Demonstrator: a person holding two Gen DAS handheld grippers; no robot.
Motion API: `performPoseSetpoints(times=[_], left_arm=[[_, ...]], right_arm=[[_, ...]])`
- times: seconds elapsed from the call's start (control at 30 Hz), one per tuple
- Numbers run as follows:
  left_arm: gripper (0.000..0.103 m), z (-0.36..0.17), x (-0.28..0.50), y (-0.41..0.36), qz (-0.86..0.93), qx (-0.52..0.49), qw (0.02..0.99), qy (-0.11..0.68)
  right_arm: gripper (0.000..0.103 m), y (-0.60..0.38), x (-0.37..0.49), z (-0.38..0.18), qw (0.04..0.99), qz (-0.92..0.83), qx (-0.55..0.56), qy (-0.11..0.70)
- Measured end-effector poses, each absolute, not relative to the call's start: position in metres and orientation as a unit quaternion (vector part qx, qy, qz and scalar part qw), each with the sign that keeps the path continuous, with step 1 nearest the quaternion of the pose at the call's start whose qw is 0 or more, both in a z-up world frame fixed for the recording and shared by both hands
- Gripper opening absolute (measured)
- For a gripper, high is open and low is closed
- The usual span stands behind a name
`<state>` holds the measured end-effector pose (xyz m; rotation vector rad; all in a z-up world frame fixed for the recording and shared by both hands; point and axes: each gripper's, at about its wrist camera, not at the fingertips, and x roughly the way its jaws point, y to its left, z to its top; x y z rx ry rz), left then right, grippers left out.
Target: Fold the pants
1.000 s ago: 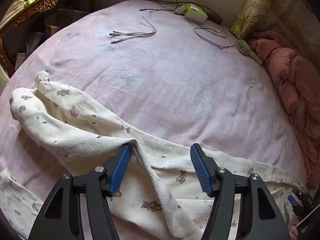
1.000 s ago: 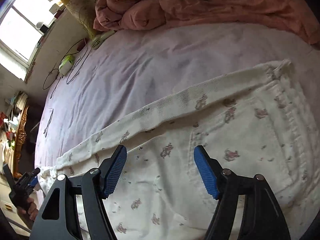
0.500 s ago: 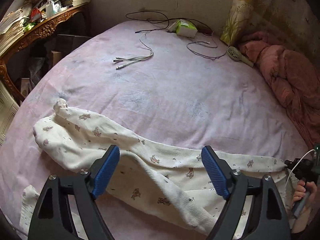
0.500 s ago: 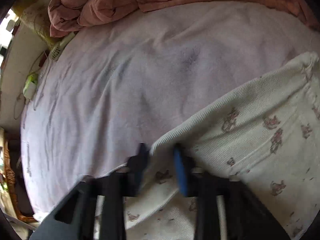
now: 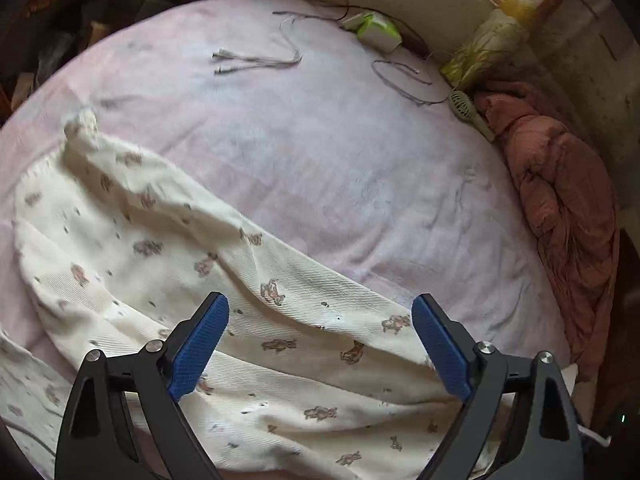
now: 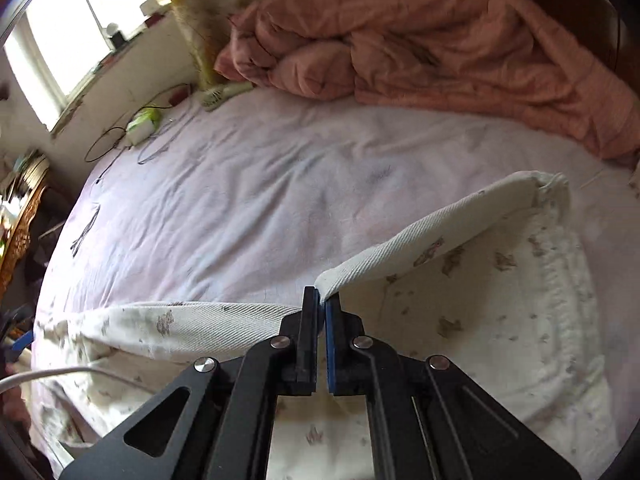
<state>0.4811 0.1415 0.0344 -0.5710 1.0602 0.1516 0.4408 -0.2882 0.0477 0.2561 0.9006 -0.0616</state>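
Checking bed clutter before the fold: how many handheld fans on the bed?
1: handheld fan lies at the far edge of the pink sheet, beside the salmon quilt. More could hide under that quilt.

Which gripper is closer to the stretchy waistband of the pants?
The right gripper. Its jaws are shut on a fold of the pants beside the waistband. The left gripper hangs open over a pant leg, with no waistband in its view.

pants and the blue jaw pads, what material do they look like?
Pants: soft woven cotton by the look, cream with small printed animals; diagonal twill ribbing shows, matte, and it creases and drapes limply. Exact fibre not certain.
Blue pads: likely rubber or soft plastic, matte, with a fine grid texture on the face; they sit on black, smooth, probably plastic arms of the left gripper.
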Motion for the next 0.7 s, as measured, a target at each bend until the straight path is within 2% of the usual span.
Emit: performPoseSetpoints(times=[0.07, 0.17, 0.33, 0.37, 0.4, 0.43, 0.47, 0.53, 0.7], left_arm=[[0.087, 0.022, 0.481, 0.137, 0.067, -0.281, 0.82, 0.494], [0.087, 0.015, 0.48, 0.126, 0.073, -0.265, 0.828, 0.489], [0.087, -0.013, 0.477, 0.106, 0.109, -0.213, 0.807, 0.54], [0.066, -0.018, 0.475, 0.102, 0.115, -0.195, 0.808, 0.544], [0.041, -0.02, 0.472, 0.098, 0.127, -0.173, 0.811, 0.544], [0.003, -0.021, 0.468, 0.095, 0.146, -0.143, 0.811, 0.548], [0.0, -0.017, 0.463, 0.097, 0.14, -0.149, 0.819, 0.536], [0.0, 0.001, 0.448, 0.107, 0.13, -0.177, 0.837, 0.501], [0.0, 0.065, 0.403, 0.117, 0.096, -0.157, 0.891, 0.414]], right_arm=[[0.002, -0.283, 0.409, 0.063, 0.907, -0.025, 0.1, 0.407], [0.002, -0.276, 0.362, 0.071, 0.919, -0.024, 0.065, 0.387], [0.002, -0.264, 0.294, 0.049, 0.917, -0.03, 0.018, 0.398], [0.002, -0.262, 0.285, 0.039, 0.913, -0.032, 0.014, 0.407], [0.002, -0.261, 0.277, 0.031, 0.91, -0.033, 0.01, 0.412], [0.002, -0.261, 0.269, 0.023, 0.909, -0.035, 0.004, 0.415], [0.002, -0.26, 0.263, 0.017, 0.909, -0.04, -0.002, 0.415], [0.002, -0.261, 0.254, 0.014, 0.91, -0.041, 0.003, 0.413], [0.002, -0.271, 0.232, 0.057, 0.926, -0.017, 0.061, 0.373]])
